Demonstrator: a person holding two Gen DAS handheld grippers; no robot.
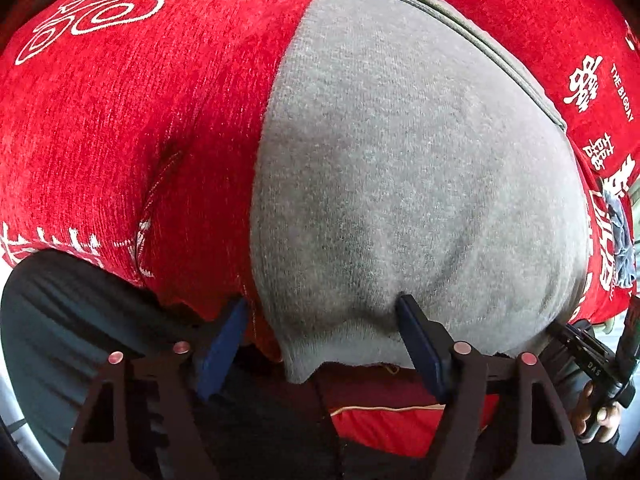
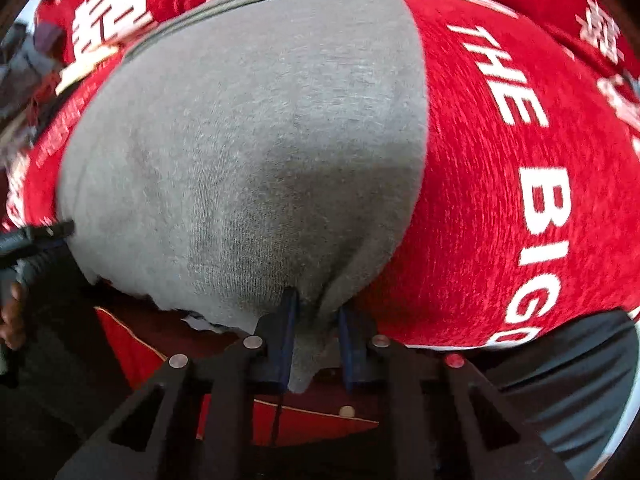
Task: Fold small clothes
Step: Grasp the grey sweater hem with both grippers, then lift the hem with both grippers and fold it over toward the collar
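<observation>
Grey garment [image 1: 400, 168] lies flat on the red printed cloth [image 1: 132, 120], its long axis running away from both grippers. Left gripper [image 1: 324, 344] straddles the near left corner, jaws apart, unclamped; right gripper [image 2: 316, 344] pinches the near right corner tight.

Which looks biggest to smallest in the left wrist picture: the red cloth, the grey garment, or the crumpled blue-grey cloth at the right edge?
1. Red cloth and grey garment: too close to rank.
2. Crumpled blue-grey cloth: smallest, though farther away.
</observation>
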